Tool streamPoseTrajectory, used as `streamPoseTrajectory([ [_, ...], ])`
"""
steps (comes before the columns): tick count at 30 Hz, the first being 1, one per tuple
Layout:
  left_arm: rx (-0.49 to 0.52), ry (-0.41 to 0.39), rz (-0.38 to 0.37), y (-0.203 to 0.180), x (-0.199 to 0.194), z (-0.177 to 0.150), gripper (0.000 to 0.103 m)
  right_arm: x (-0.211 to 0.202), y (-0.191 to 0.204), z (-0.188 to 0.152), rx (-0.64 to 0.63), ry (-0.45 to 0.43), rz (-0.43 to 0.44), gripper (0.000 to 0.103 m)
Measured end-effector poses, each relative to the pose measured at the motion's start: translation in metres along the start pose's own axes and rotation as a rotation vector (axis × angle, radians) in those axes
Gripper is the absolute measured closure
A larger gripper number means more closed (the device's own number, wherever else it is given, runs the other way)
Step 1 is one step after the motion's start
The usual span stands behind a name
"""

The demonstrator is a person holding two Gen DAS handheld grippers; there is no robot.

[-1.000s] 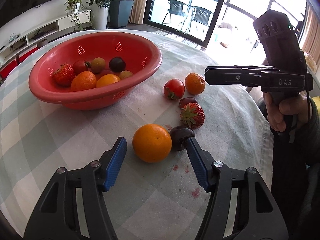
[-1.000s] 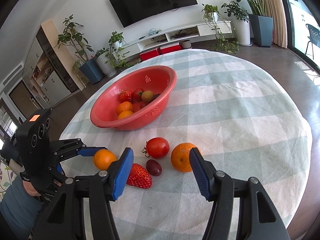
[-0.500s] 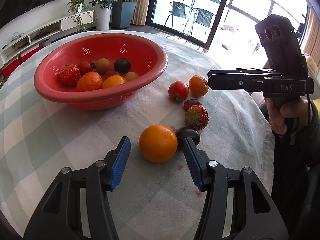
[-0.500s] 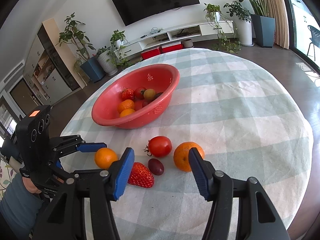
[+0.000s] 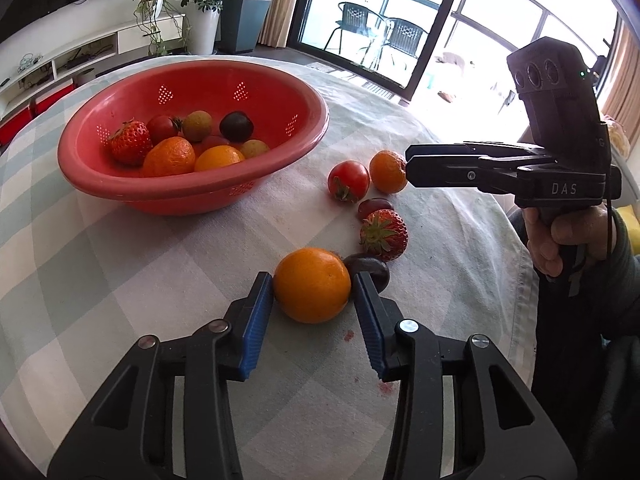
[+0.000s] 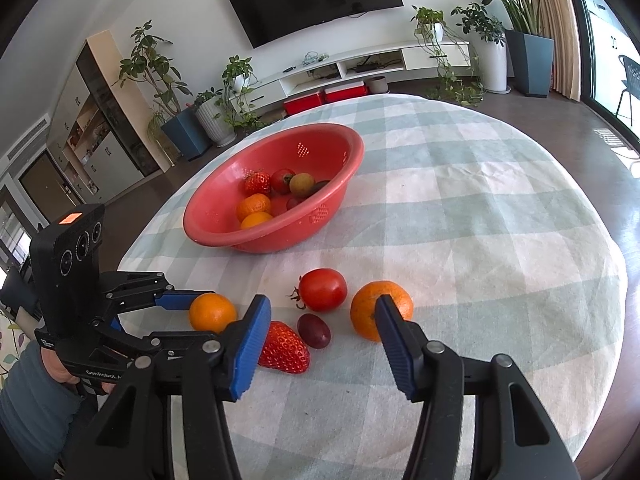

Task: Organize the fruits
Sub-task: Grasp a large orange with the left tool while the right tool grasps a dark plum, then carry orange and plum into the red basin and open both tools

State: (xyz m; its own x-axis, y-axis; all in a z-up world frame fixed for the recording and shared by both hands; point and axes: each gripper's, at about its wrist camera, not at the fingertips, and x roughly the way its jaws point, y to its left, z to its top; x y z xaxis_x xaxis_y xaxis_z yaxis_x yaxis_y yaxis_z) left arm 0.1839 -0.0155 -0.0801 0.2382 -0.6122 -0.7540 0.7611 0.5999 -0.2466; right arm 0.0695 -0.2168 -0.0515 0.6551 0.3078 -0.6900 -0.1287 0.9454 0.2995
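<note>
My left gripper (image 5: 312, 284) is closing on a round orange (image 5: 312, 290) on the checked tablecloth, and both blue pads touch its sides. A dark plum (image 5: 370, 268) lies against the orange behind the right pad. Beyond them are a strawberry (image 5: 384, 234), a dark grape (image 5: 374, 206), a tomato (image 5: 348, 180) and a mandarin (image 5: 387, 170). My right gripper (image 6: 320, 312) hovers over the strawberry (image 6: 284, 346) and grape (image 6: 314, 325), its jaws apart and easing inward with nothing pressed between them. Its right fingertip overlaps the mandarin (image 6: 368, 312).
A red colander bowl (image 5: 192, 196) stands at the back left with several fruits inside. Red juice stains (image 5: 348, 335) dot the cloth near my left gripper. The round table's edge (image 6: 600, 360) curves away at the right. A hand (image 5: 560, 240) holds the right gripper.
The left gripper's jaws have narrowed from well apart until their pads meet the orange. The right gripper's jaws have drawn in slightly. Neither hand has shifted much.
</note>
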Motion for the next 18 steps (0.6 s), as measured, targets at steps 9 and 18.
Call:
streamPoseTrajectory([
  [9, 0.004, 0.001, 0.038, -0.003, -0.005, -0.004, 0.066, 0.000, 0.016, 0.000, -0.092, 0.002, 0.026, 0.045],
  [18, -0.135, -0.100, 0.116, 0.024, -0.042, -0.013, 0.066, 0.006, 0.108, -0.014, -0.598, 0.064, 0.079, 0.049],
])
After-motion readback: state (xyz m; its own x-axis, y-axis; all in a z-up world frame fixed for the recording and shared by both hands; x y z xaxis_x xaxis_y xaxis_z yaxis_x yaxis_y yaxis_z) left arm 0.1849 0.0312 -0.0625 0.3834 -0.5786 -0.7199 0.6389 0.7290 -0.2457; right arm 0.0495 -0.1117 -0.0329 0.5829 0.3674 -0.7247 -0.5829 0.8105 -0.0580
